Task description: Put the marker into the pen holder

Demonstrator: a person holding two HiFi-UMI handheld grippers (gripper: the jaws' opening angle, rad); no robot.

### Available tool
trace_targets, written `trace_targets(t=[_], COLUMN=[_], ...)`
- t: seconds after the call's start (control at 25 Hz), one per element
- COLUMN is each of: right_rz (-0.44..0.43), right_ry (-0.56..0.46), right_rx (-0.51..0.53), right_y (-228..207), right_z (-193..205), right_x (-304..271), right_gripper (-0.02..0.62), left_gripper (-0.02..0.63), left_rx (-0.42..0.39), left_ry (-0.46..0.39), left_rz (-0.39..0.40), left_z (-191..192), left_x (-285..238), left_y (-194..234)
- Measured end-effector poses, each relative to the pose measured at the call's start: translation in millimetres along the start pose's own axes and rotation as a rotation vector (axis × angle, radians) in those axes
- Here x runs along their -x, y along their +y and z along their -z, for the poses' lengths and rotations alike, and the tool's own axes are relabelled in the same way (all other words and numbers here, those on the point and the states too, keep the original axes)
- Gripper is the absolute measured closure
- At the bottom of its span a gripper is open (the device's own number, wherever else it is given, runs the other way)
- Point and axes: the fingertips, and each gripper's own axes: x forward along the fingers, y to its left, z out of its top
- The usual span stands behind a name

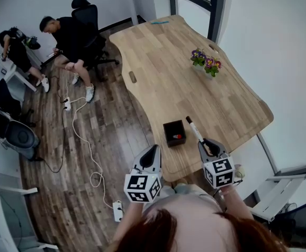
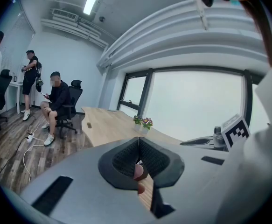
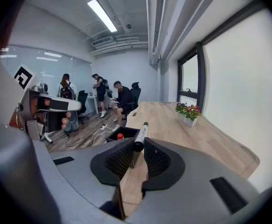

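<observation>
Head view: the marker (image 1: pixel 194 129) is seen over the table (image 1: pixel 194 77), just right of the pen holder (image 1: pixel 166 135) and not yet above its opening.
Right tongs (image 1: pixel 202 142): closed on the marker's near end, with most of its length left sticking out ahead.
Left tongs (image 1: pixel 154 149): pressed together with nothing gripped, held off the table's near edge, left of the holder.
Step in hand: judged to be the carry across to the holder, the drop not yet made.
Risk of swing: since only one end is pinched, the marker could be turned in the grip by any knock.
Risk at the rim: if the far end is lowered short of the opening, the wall could be struck and the holder pushed or tipped.
Risk inside: a red-capped item (image 1: pixel 177 136) is already lodged there, so entry could be blocked.
Risk of early release: the marker could be dropped onto the table and rolled off.
</observation>
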Motion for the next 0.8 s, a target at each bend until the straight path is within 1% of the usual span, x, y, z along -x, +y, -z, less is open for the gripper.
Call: trace_targets(t=[0.44,0.8], right_rz=[-0.071,-0.101], right_ry=[0.007,0.024], right_rx=[-0.011,-0.014], right_y=[16,24], right_z=[-4,0], right_x=[2,0], right_gripper=[0.535,0.535], left_gripper=[0.604,0.604], left_rx=[0.012,0.019], left_ry=[0.002,0.004], left_rz=[0.006,0.001], left_z=[2,4], left_x=[0,4], left_y=[-1,1])
